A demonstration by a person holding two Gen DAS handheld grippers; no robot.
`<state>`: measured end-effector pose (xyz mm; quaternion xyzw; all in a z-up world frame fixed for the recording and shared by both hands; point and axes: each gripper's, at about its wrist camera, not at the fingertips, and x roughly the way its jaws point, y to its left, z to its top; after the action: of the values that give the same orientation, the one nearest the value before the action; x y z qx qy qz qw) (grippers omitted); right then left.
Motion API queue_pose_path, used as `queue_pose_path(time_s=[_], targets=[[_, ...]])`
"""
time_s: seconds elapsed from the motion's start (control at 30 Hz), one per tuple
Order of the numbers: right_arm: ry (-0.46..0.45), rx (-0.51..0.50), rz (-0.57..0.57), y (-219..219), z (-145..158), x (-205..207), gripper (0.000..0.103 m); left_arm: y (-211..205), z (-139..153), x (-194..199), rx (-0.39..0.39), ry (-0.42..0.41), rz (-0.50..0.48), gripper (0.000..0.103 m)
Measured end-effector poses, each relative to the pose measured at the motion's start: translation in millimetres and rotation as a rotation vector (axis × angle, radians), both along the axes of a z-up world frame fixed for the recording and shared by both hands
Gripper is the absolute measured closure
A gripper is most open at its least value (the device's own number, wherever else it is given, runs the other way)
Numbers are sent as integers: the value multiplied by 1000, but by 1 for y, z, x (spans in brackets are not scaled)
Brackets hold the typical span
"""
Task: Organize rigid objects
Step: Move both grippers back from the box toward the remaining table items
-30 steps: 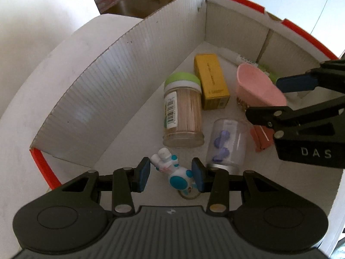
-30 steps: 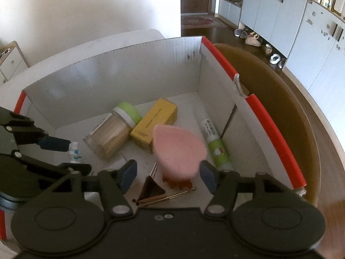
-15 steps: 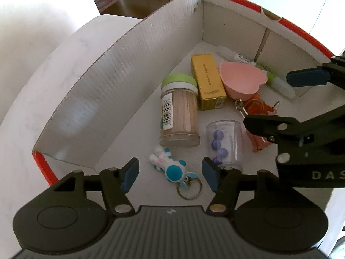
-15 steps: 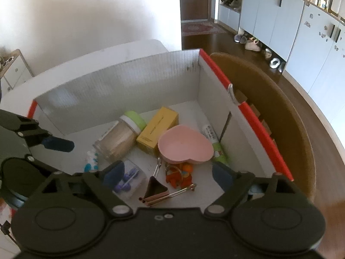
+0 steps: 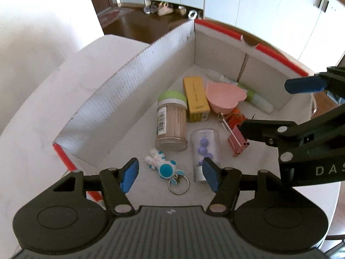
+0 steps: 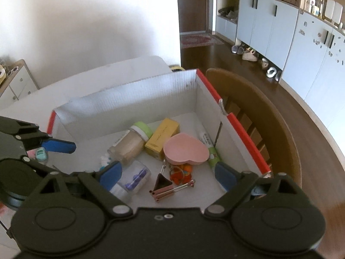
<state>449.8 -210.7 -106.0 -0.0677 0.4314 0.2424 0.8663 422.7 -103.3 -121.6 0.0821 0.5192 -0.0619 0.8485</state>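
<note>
Both tools stood apart, empty: left tool above the rabbit keychain, right tool opening over the heart dish. You probably needed to lift clear of the box wall before reaching elsewhere.

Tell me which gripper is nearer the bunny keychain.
Left. The left gripper hangs open right above the bunny keychain; the right gripper sits farther off, over the pink binder clip.

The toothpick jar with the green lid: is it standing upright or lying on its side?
Lying on its side. The clear toothpick jar with the green lid rests lengthwise on the white cardboard box floor, lid toward the far wall.
</note>
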Motion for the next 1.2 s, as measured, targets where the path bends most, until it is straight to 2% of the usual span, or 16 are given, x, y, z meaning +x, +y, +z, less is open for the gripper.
queue_pose_path(time_s=[0.3,0.6,0.7,0.83,0.93,1.2], targets=[[-70,36,-2,-10,33,-28,9,14,32,-29,-47,-77,16,39],[-114,110,59,-4,66,-71,1,45,69,-73,-111,-162,61,39],[-131,125,84,3,75,-88,1,59,80,-91,-135,-184,78,39],[-165,140,120,16,84,-114,0,77,91,-117,-169,-212,101,28],[-189,150,161,31,90,-134,0,91,99,-137,-178,-234,116,28],[-169,185,254,69,89,-171,0,135,108,-186,-195,-288,198,26]])
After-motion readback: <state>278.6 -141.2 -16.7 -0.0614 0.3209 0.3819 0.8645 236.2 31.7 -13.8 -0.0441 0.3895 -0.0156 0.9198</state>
